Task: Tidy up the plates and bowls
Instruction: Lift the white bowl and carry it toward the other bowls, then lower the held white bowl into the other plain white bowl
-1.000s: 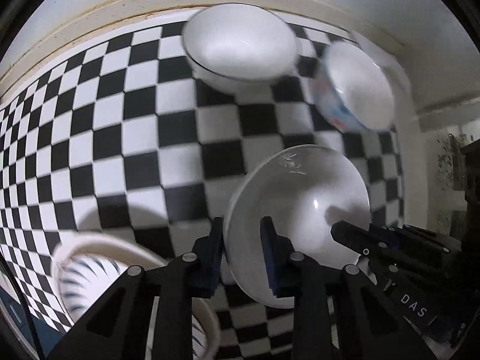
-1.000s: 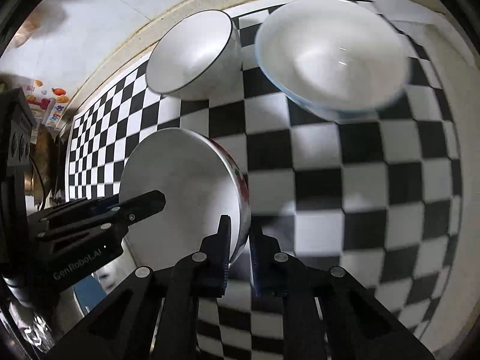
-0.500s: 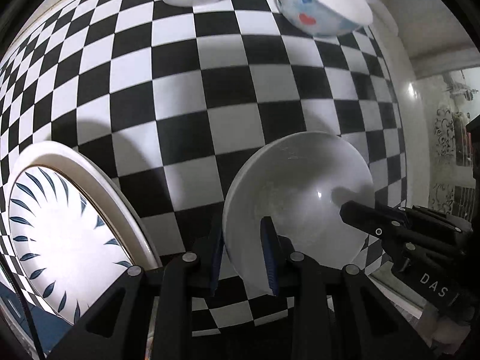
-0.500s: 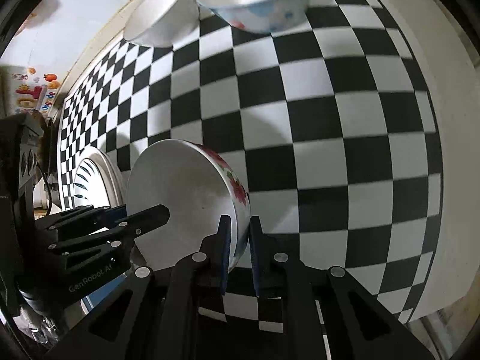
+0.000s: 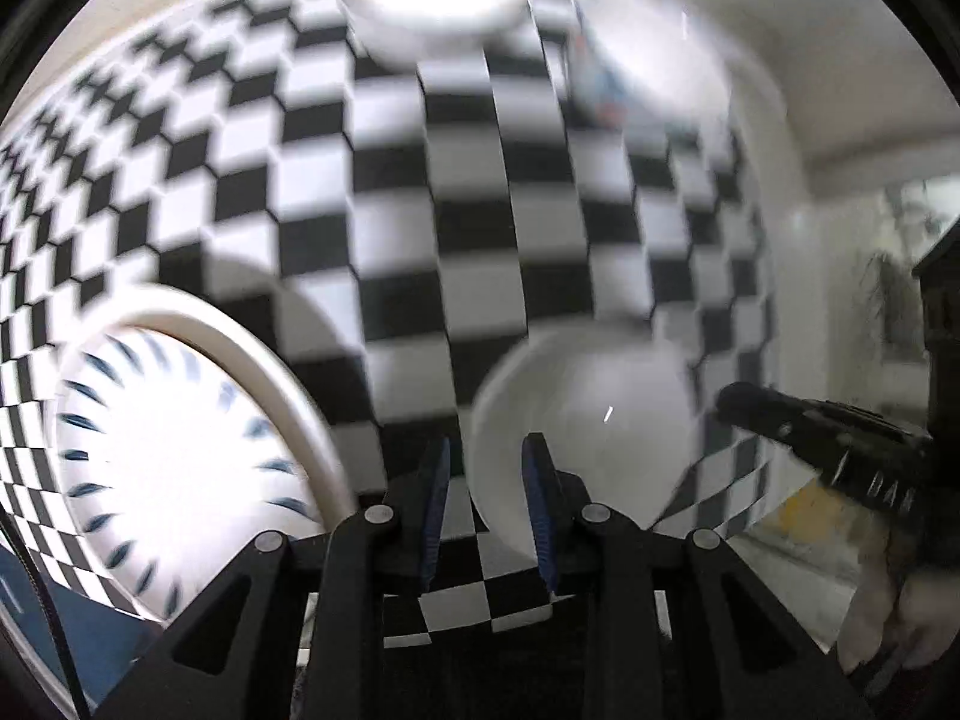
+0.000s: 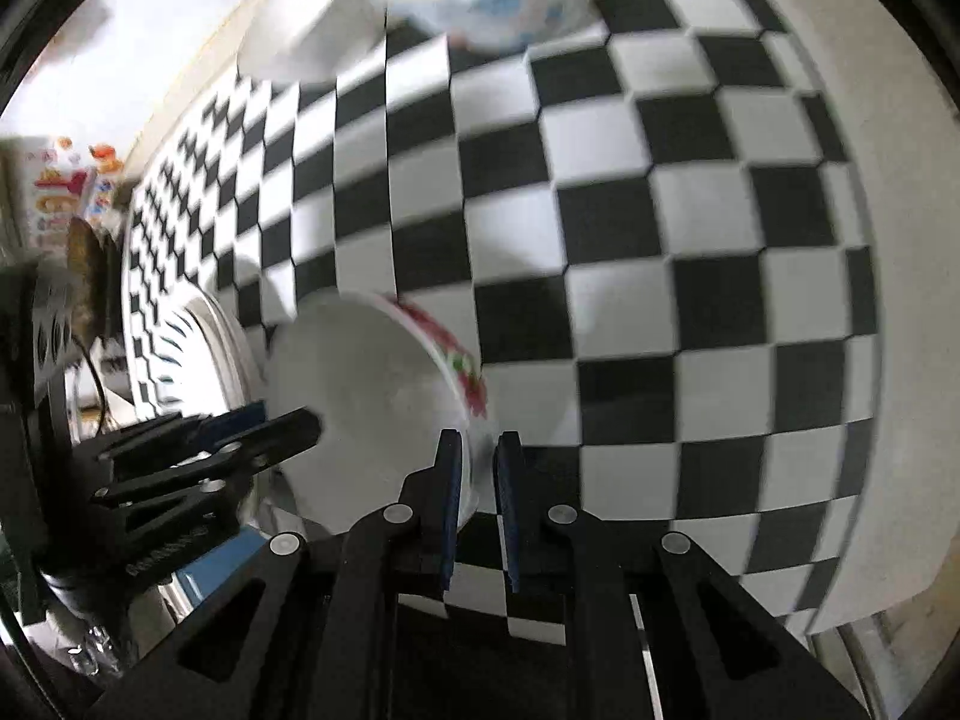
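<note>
Left gripper (image 5: 483, 504) fingers astride the red-flowered bowl (image 6: 372, 396) rim, contact unclear through blur, right gripper (image 6: 478, 501) fingers pinching opposite rim, blue-patterned plate (image 5: 168, 462) at nine o'clock on the checkered cloth (image 6: 660, 228)

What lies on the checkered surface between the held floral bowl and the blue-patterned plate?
Nothing visible. In the left wrist view the floral bowl, held at its rim by both grippers, hangs just right of the blue-patterned plate; only bare checkered surface shows between them.

Heavy motion blur, fisheye bending at edges, glare on plate (image 5: 180, 456)
</note>
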`<action>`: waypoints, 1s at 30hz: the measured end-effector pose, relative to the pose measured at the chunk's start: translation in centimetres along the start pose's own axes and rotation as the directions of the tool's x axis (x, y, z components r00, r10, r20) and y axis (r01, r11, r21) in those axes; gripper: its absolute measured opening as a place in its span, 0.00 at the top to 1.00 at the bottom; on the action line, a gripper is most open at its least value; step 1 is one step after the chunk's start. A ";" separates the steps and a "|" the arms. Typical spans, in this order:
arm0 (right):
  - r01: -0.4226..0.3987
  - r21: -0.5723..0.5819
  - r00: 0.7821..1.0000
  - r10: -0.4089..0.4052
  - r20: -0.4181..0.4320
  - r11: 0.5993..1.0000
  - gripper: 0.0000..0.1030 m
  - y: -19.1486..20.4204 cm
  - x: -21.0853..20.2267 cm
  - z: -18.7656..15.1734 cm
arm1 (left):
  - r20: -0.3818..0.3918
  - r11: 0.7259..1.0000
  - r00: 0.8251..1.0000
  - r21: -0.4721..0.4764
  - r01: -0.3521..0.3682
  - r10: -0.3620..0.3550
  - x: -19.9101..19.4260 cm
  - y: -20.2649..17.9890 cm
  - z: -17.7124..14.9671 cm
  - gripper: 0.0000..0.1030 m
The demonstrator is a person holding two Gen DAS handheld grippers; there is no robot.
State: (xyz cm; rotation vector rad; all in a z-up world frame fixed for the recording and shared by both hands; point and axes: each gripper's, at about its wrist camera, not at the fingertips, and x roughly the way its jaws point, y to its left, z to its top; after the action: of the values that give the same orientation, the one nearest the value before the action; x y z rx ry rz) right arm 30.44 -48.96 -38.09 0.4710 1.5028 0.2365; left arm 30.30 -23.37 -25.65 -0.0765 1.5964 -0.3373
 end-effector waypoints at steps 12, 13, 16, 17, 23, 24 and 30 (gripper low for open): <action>-0.033 -0.180 0.987 0.061 0.148 0.983 0.68 7.5 -5.5 19.6 | 0.106 0.979 0.993 -0.193 0.063 -0.043 -2.2 6.7 15.2 0.72; -0.024 -0.184 0.990 0.050 0.134 0.983 0.68 8.0 -4.5 20.9 | 0.095 0.976 0.994 -0.207 0.070 -0.052 -1.4 6.9 16.1 0.72; 0.012 -0.196 0.996 0.005 0.086 0.980 0.68 9.6 -0.9 25.1 | 0.067 0.970 0.995 -0.228 0.081 -0.067 0.6 7.2 18.1 0.72; 0.011 -0.204 0.998 0.000 0.058 0.979 0.68 9.9 0.3 26.1 | 0.059 0.969 0.995 -0.230 0.086 -0.075 1.3 7.2 18.6 0.72; 0.050 -0.207 0.997 -0.062 -0.048 0.977 0.75 9.5 5.7 28.9 | 0.033 0.973 0.998 -0.224 0.064 -0.058 3.6 7.3 20.0 0.75; 0.064 -0.221 0.996 -0.077 -0.050 0.973 0.81 9.7 6.2 29.1 | 0.033 0.972 0.998 -0.225 0.061 -0.055 3.5 7.3 20.0 0.75; 0.096 -0.257 0.993 -0.109 -0.037 0.961 0.90 10.1 6.3 28.8 | 0.045 0.980 0.999 -0.199 0.026 -0.017 2.9 6.2 19.5 0.75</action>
State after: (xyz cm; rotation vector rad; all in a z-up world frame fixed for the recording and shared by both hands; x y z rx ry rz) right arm 60.76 -41.64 -39.34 0.1812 1.5160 0.3575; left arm 50.32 -21.45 -30.40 -0.2539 1.5842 -0.1900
